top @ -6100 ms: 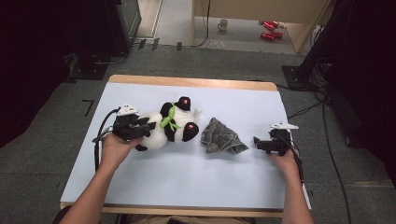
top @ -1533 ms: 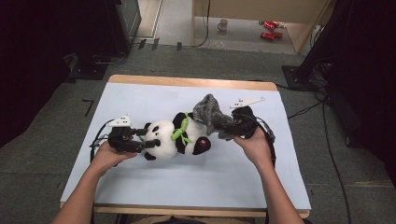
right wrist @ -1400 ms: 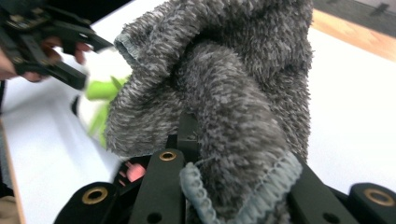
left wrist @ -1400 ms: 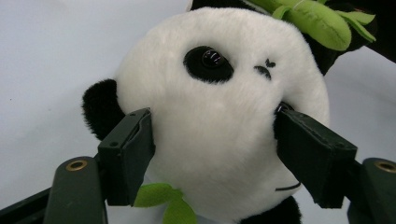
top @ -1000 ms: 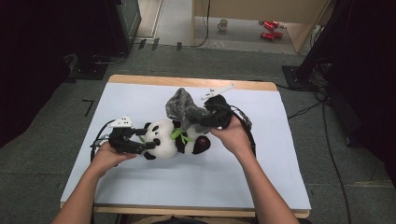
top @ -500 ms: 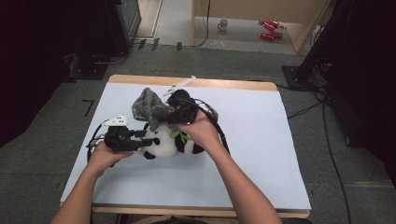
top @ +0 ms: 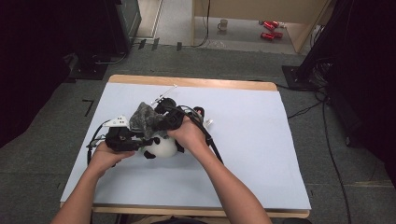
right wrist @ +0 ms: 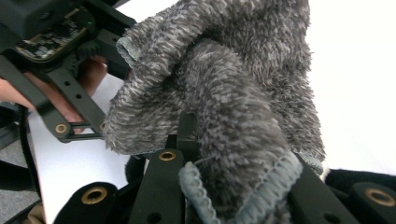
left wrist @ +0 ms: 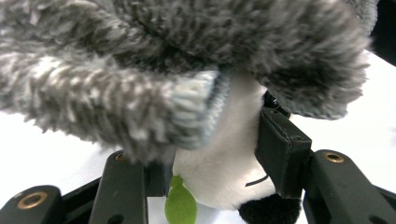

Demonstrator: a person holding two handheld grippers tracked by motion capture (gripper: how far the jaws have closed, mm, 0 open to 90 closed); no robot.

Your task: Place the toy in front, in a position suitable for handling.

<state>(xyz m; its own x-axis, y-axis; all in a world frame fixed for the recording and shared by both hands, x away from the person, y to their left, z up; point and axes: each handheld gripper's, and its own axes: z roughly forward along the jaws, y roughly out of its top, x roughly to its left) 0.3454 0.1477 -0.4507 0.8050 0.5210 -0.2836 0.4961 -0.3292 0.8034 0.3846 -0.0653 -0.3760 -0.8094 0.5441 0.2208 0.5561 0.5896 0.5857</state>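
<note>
The left gripper (left wrist: 205, 186), fingers just closing, clamps the soft panda toy (left wrist: 224, 163); the right gripper (right wrist: 233, 186) pinches the limp, light fuzzy cloth (right wrist: 224, 93) by its hem.

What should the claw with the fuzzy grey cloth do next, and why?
Probably lower it a little further. The right claw grips the grey cloth, which hangs just above the toy panda. The left claw has just been closing and now pinches the panda's white body, steadying it on the table, so the cloth should settle over it.
</note>
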